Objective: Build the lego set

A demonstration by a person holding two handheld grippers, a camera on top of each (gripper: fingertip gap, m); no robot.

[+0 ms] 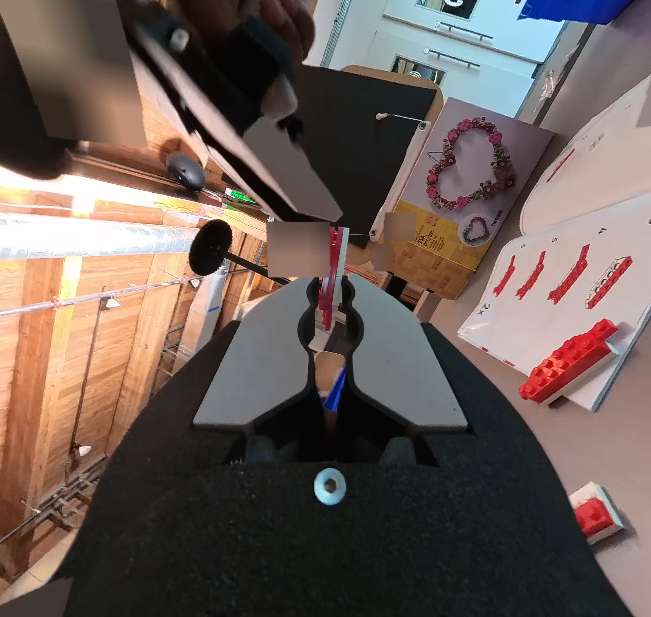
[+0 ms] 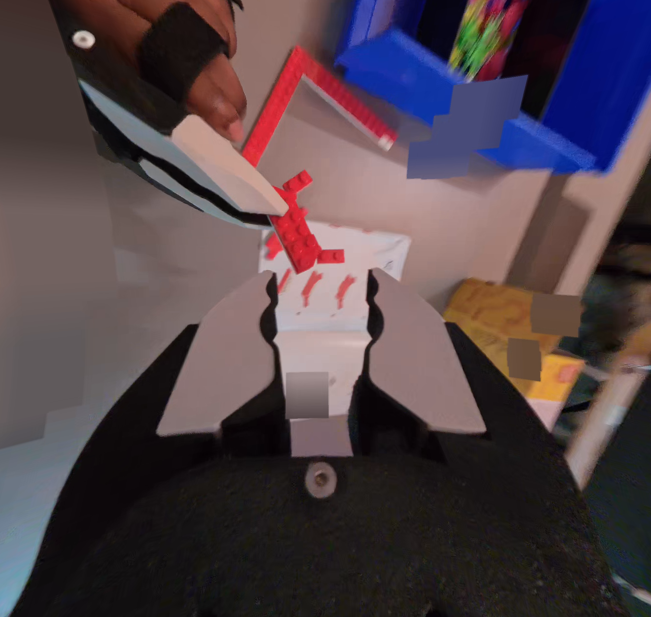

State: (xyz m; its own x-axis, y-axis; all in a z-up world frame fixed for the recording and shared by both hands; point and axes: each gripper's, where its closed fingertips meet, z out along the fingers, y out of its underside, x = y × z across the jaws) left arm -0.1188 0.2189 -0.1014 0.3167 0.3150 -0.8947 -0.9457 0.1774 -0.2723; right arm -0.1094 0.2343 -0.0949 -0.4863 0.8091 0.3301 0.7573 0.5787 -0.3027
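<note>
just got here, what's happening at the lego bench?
A person is building with a handheld gripper in each hand. The left gripper is shut on a small red plate assembly, held in the air above the open instruction booklet. The right gripper faces it with jaws open and empty. An L-shaped red frame and the set's box sit on the table.

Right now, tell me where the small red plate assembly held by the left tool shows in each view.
Left wrist view: the red plate assembly sits edge-on at picture centre, pinched at the left tool tips.
Right wrist view: it hangs just above centre, studs facing the camera, gripped at its upper end by the left tool, ahead of the open right tool.
Shared landmark: the instruction booklet.
</note>
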